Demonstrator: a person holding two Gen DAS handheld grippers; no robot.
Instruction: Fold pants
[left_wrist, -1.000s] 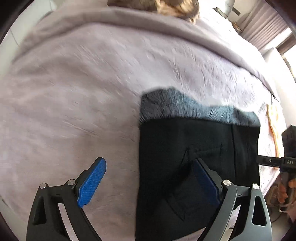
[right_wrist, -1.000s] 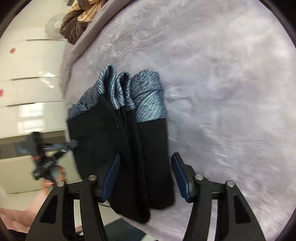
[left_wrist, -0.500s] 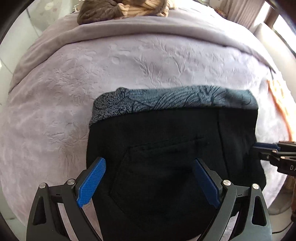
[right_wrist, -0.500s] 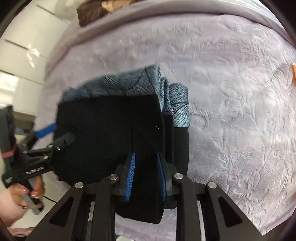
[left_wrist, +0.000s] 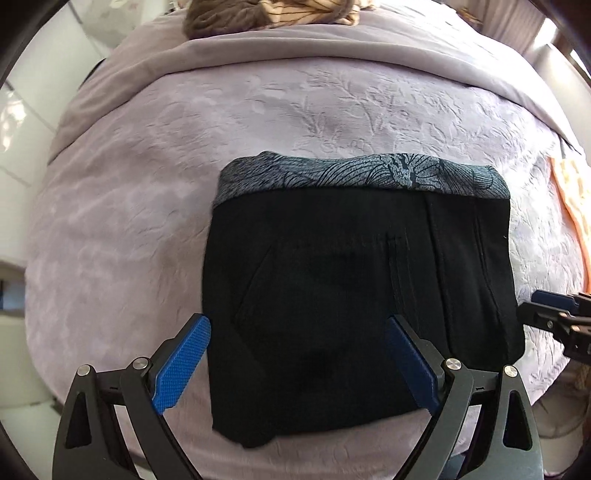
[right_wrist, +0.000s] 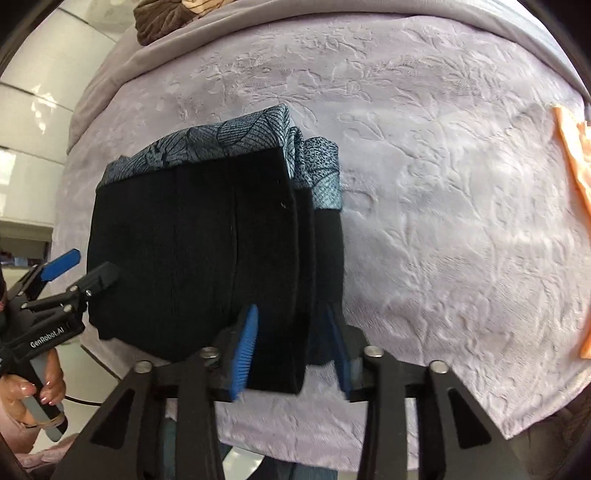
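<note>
Left claw (left_wrist: 295, 369) wide apart, right claw (right_wrist: 291, 347) opening

A bed (left_wrist: 155, 206) with an embossed lilac cover fills the room, white glossy cabinets (right_wrist: 33, 122) beside it.

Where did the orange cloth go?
The orange cloth lies at the right edge of the purple bedspread in both views, well to the right of the folded black pants.
</note>
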